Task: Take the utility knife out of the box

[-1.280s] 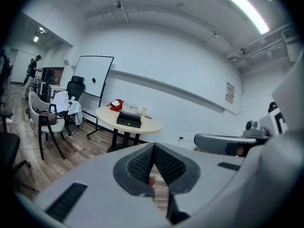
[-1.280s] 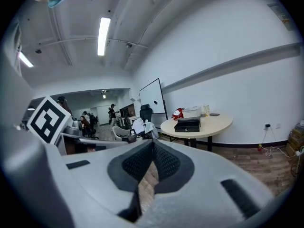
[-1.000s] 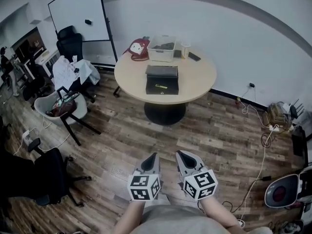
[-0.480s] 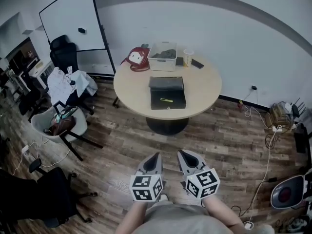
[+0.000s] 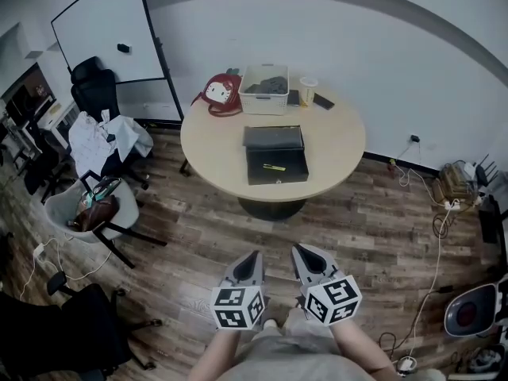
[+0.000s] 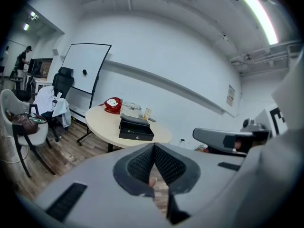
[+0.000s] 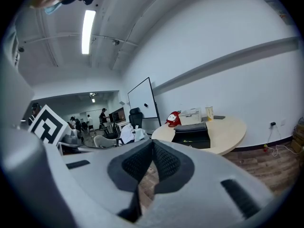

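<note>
An open black box point(image 5: 275, 155) lies on the round beige table point(image 5: 341, 137) ahead, lid folded back. A yellow-marked utility knife point(image 5: 274, 167) rests inside it. The same box shows small in the left gripper view point(image 6: 136, 129) and in the right gripper view point(image 7: 192, 135). My left gripper point(image 5: 254, 255) and right gripper point(image 5: 298, 250) hover side by side over the wooden floor, well short of the table. Both have their jaws shut with nothing held between them.
On the table's far side stand a red bag point(image 5: 215, 93), a white basket point(image 5: 264, 90), a cup point(image 5: 307, 91) and a dark phone point(image 5: 323, 101). Chairs point(image 5: 99, 205) draped with clothes crowd the left. Cables point(image 5: 432, 213) and equipment lie along the right wall. A whiteboard point(image 5: 99, 42) leans behind.
The table and box have come nearer and shifted slightly right in the head view as I walked forward. Both grippers kept their places before me, still shut.
</note>
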Tool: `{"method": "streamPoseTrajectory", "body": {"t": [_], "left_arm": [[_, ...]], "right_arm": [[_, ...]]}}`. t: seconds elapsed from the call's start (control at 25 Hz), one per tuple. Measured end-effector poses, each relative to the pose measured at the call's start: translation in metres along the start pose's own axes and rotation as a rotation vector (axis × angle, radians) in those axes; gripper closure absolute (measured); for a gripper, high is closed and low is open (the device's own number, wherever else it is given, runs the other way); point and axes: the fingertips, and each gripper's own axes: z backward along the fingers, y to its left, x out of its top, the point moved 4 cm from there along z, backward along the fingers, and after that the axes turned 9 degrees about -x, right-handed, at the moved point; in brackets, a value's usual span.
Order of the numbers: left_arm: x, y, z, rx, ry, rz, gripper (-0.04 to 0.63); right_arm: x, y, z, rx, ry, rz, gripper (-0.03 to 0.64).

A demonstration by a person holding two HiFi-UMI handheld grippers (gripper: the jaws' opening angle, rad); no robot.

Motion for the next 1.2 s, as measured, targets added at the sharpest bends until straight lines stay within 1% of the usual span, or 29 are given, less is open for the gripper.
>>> {"method": "streamPoseTrajectory", "body": {"t": [0.2, 0.36, 0.64, 0.92, 1.2], "left_arm": [[0.003, 0.009, -0.024, -0.002, 0.009, 0.007, 0.594], [0.015, 0.021, -0.053, 0.009, 0.011, 0.003, 0.594], [0.043, 0.042, -0.113, 0.039, -0.013, 0.011, 0.593], [0.079, 0.062, -0.169, 0.093, -0.038, 0.029, 0.593], [0.097, 0.079, -0.221, 0.134, -0.062, 0.04, 0.594]], "right_arm": [[-0.002, -0.017, -0.019, -0.006, 0.01, -0.015, 0.617], [0.004, -0.037, -0.049, 0.004, 0.009, -0.023, 0.617], [0.031, -0.077, -0.111, 0.041, 0.003, 0.013, 0.617], [0.063, -0.113, -0.165, 0.094, 0.007, 0.045, 0.617], [0.077, -0.146, -0.215, 0.151, 0.009, 0.07, 0.617]]}}
